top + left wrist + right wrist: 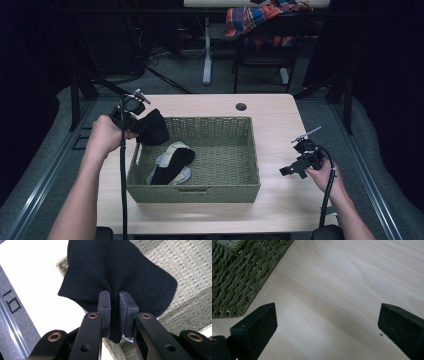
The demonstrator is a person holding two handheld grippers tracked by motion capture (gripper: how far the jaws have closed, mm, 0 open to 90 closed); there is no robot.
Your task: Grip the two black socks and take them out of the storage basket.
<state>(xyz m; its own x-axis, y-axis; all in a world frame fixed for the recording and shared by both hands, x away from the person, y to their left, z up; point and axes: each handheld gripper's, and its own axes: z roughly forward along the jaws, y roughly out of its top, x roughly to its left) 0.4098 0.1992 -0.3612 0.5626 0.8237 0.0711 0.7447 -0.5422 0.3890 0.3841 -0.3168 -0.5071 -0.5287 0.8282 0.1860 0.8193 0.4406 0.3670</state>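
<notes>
Closest to me are my two arms, coming in from the bottom of the high view. My left gripper (142, 127) is up at the left back corner of the basket (200, 192). Its jaws are pinched tight on a black sock (154, 127). In the left gripper view I see the two pads squeezing a fold of the black sock (117, 272), with just a thin bit of cloth between them. The sock hangs in the air over the basket's left rim, partly above the woven floor and partly above the table.

My right gripper (295, 169) is on the other side, near the right edge of the table (280, 125). It is well apart from the basket. In the right gripper view its jaws stand wide apart with nothing between them, just bare light wood below. A corner of the basket (237, 272) shows at the top left of that view.

A bit farther in, the green woven basket sits in the middle of the table. Inside it, toward the left, lies a small pile of socks (172, 164). A black one lies on top of pale grey ones.

Past the table, on the floor, there is a chair with a checked cloth (260, 17) in red and blue thrown over it.
</notes>
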